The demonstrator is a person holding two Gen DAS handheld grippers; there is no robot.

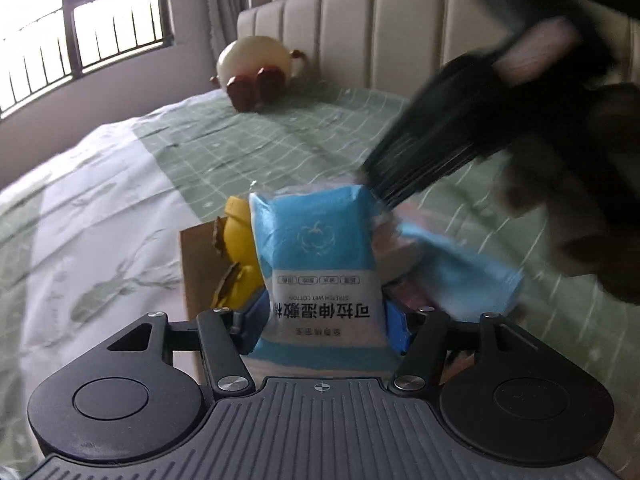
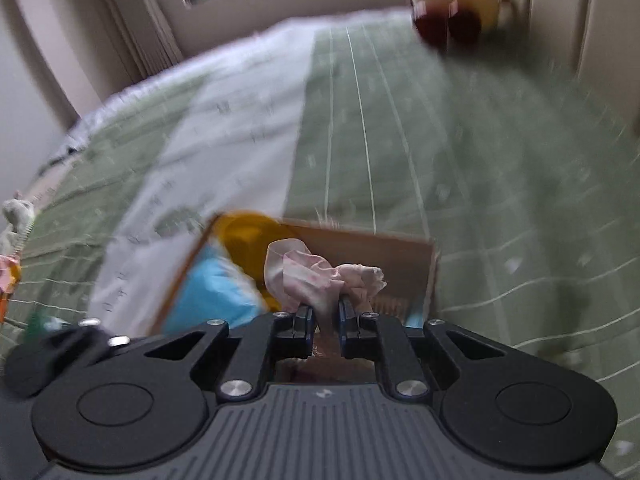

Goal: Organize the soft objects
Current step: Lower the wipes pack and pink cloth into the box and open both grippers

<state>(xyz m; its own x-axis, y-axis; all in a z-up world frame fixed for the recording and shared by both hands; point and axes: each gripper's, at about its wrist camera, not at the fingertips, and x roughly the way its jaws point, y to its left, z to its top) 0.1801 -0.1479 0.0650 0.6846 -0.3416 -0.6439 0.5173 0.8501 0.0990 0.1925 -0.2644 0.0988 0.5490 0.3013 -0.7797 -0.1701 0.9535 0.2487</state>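
My left gripper (image 1: 322, 320) is shut on a blue and white wipes pack (image 1: 320, 256) and holds it upright over a cardboard box (image 1: 196, 264). A yellow plush toy (image 1: 236, 248) sits in the box behind the pack. My right gripper (image 2: 325, 312) is shut on a crumpled pink cloth (image 2: 316, 276) above the same box (image 2: 400, 256). The yellow plush toy (image 2: 248, 236) and a blue pack (image 2: 212, 292) lie in the box. The right gripper (image 1: 460, 132) shows blurred in the left wrist view, above the box.
The box stands on a bed with a green and white checked cover (image 1: 240, 152). A cream round plush (image 1: 256, 68) leans on the padded headboard (image 1: 360, 24). A window (image 1: 80, 12) is at the far left. Small items lie at the bed's left edge (image 2: 12, 240).
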